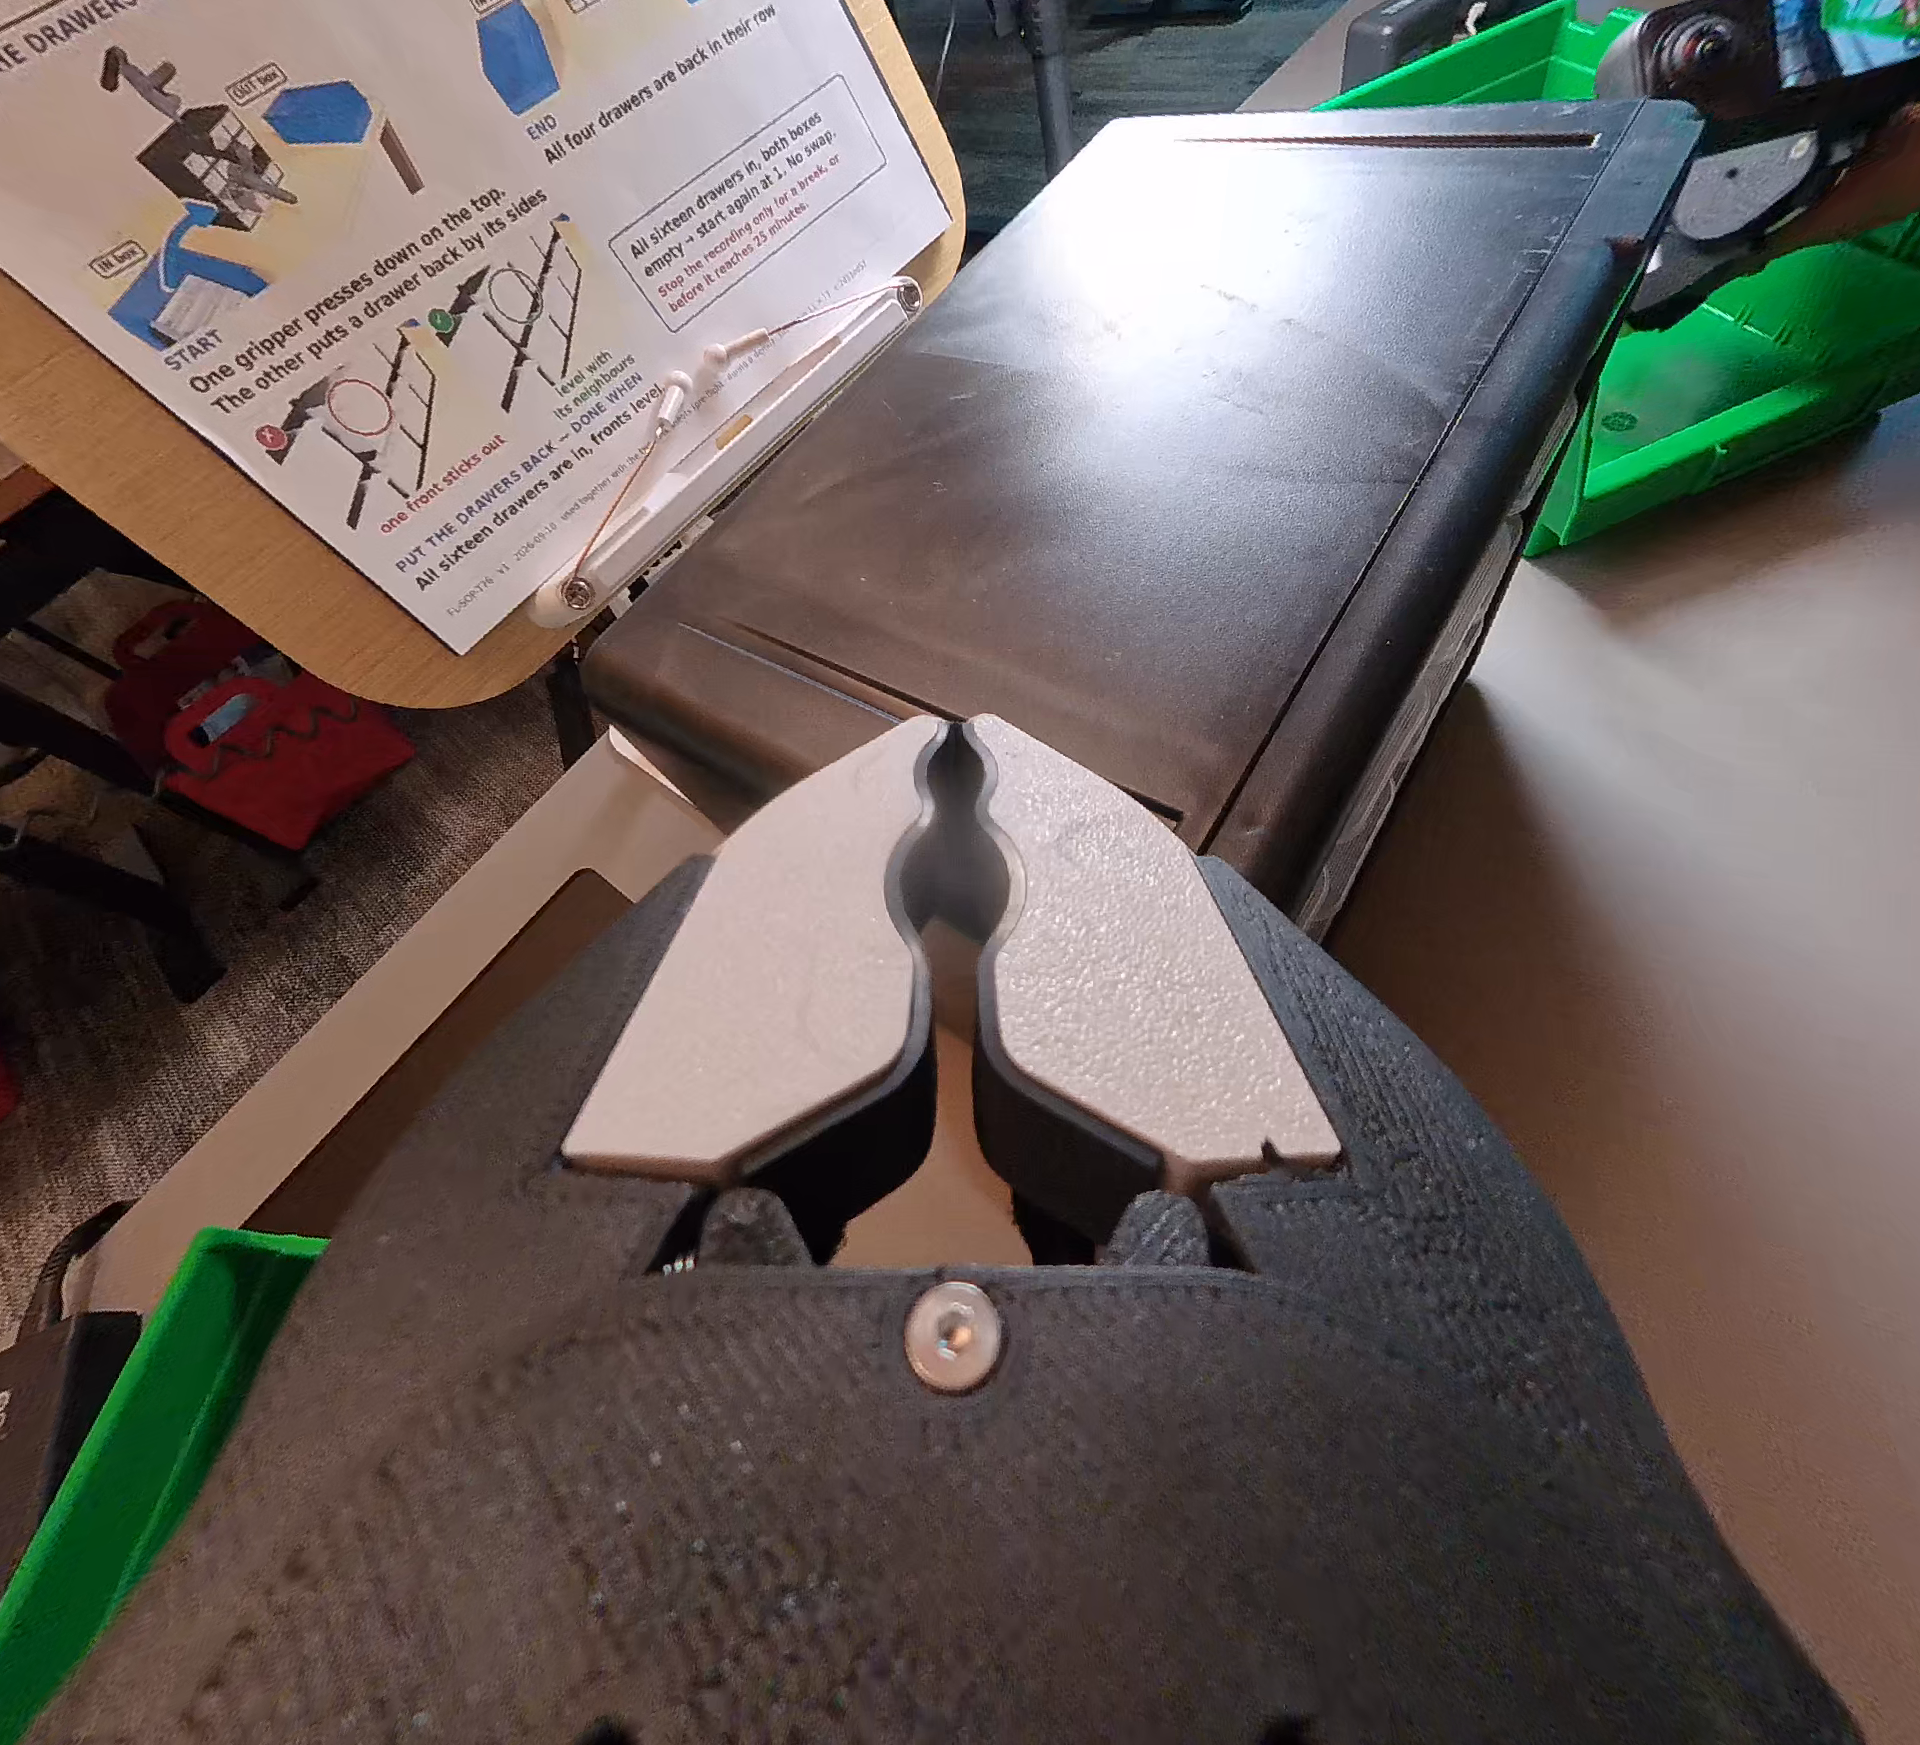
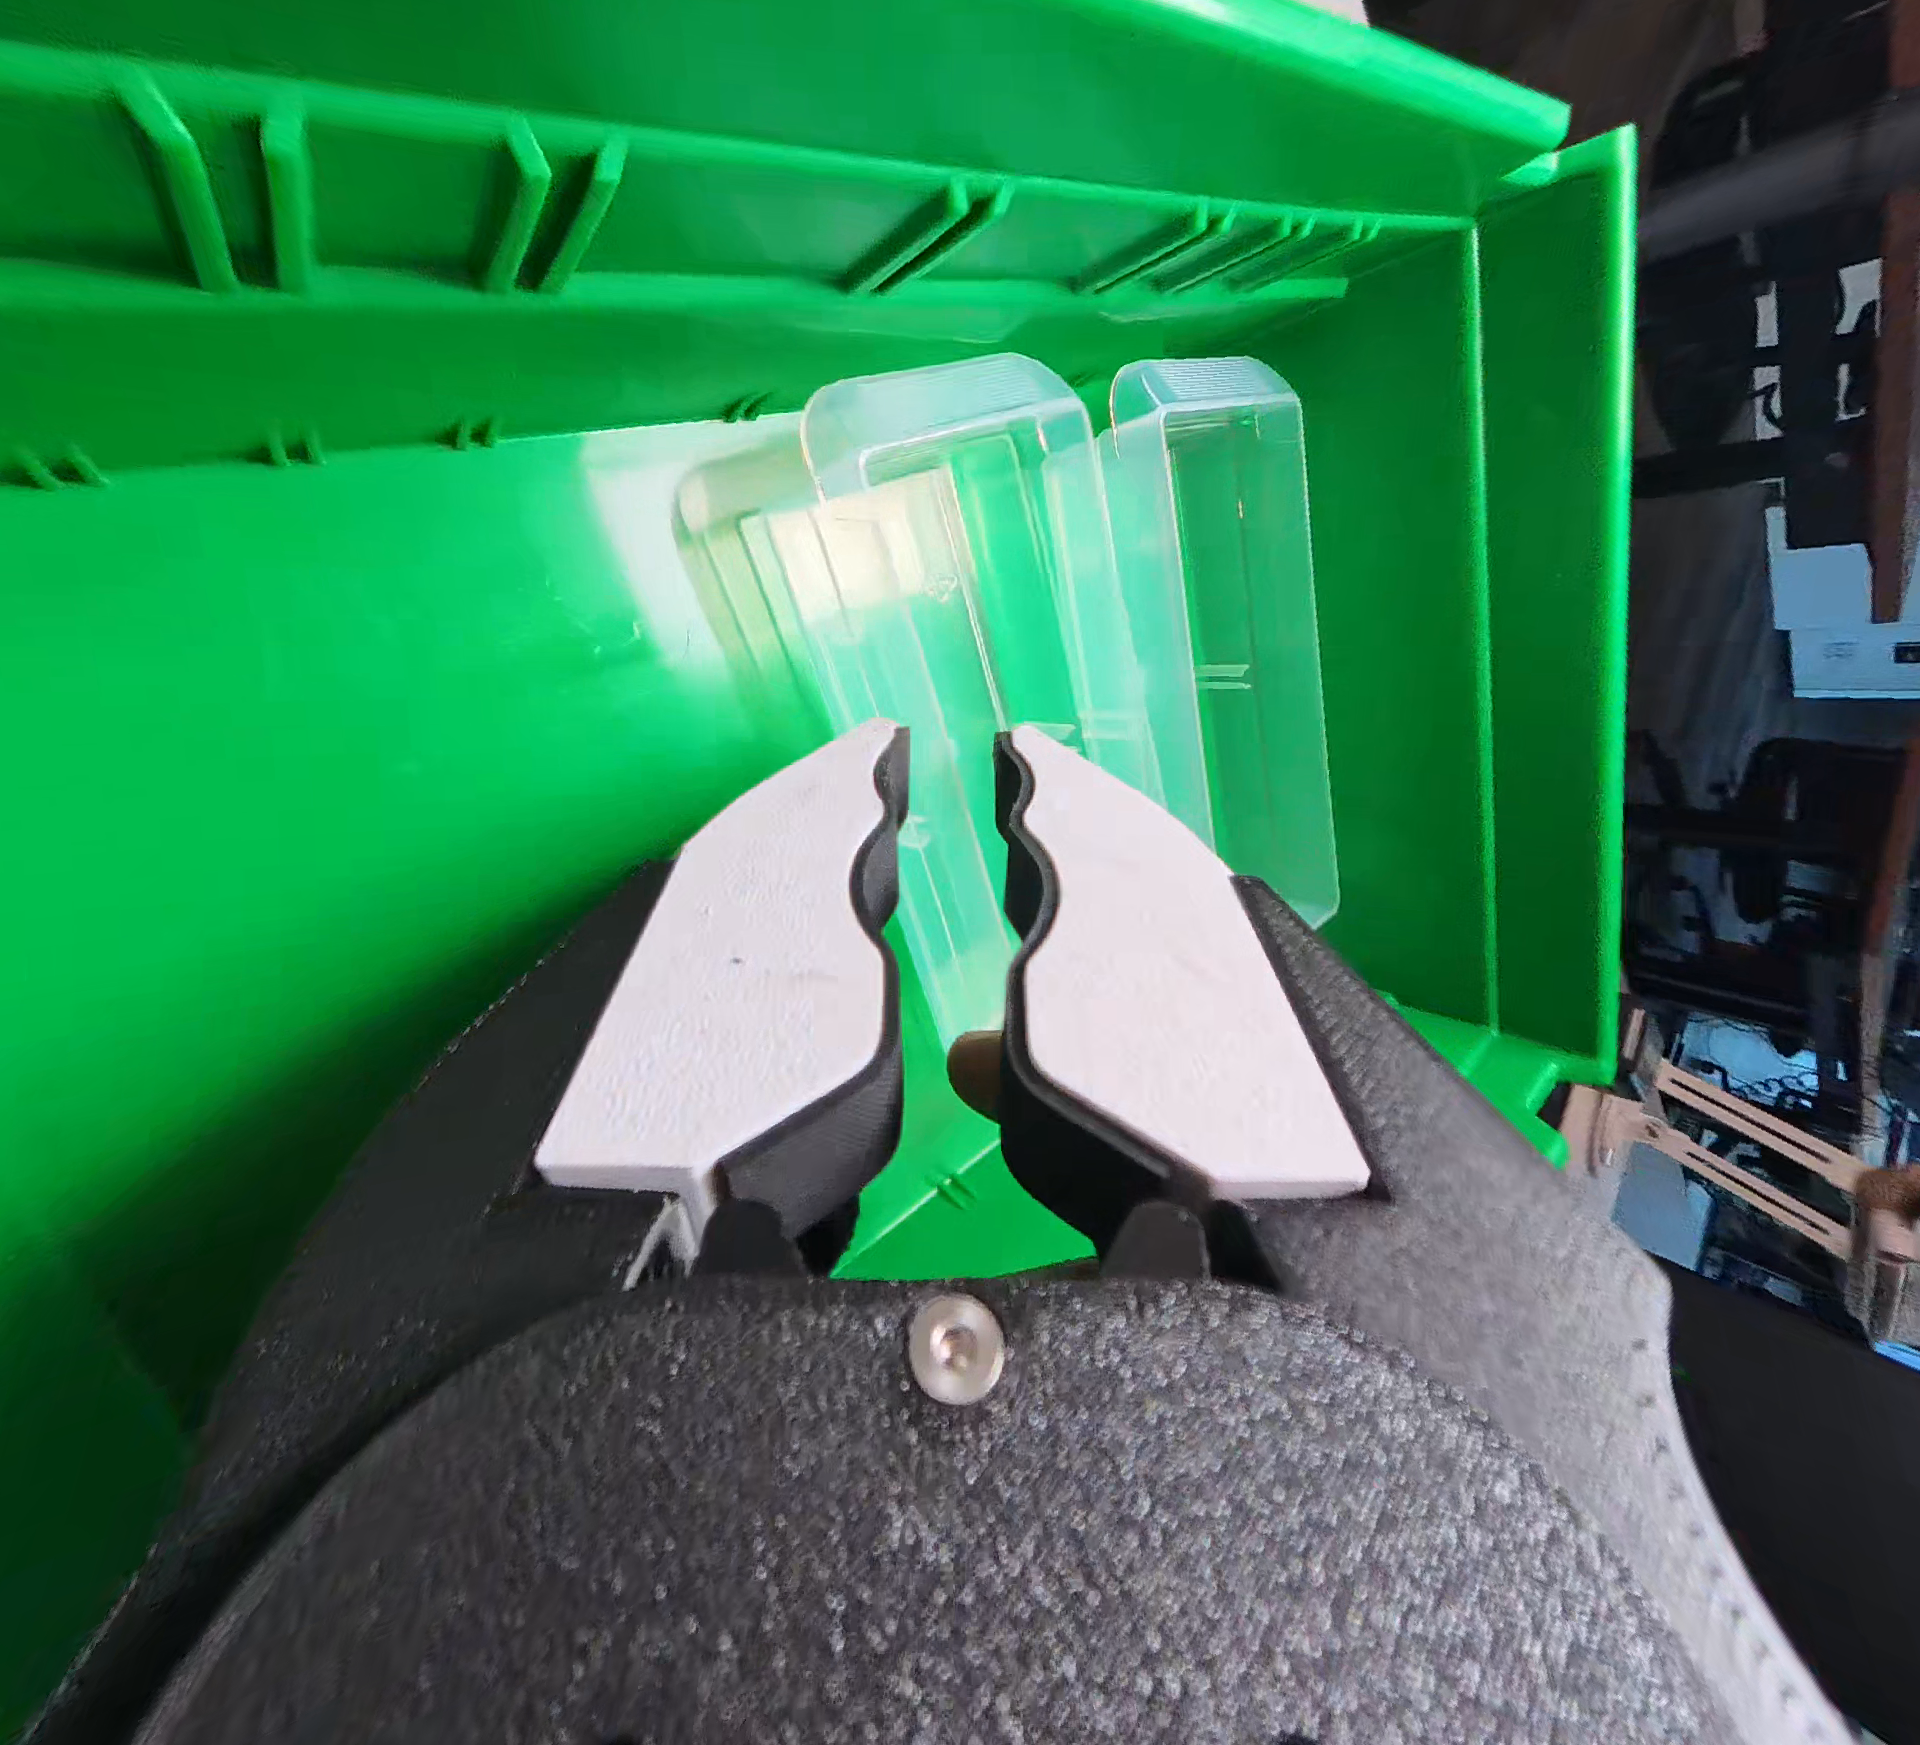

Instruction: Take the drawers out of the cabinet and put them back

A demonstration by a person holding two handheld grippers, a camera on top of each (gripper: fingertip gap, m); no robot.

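Note:
The black drawer cabinet stands on the table, seen from above its top. Pale drawer fronts show along its right face. My left gripper is shut and empty, its tips over the near end of the cabinet top. My right gripper is inside a green bin, its jaws closed on the side wall of a clear plastic drawer. Two more clear drawers stand beside it against the bin's end wall. The right gripper also shows in the left wrist view past the cabinet's far end.
The green bin sits to the right of the cabinet. Another green bin is at my near left. A wooden board with an instruction sheet leans behind the cabinet. The grey table stretches in front of the cabinet.

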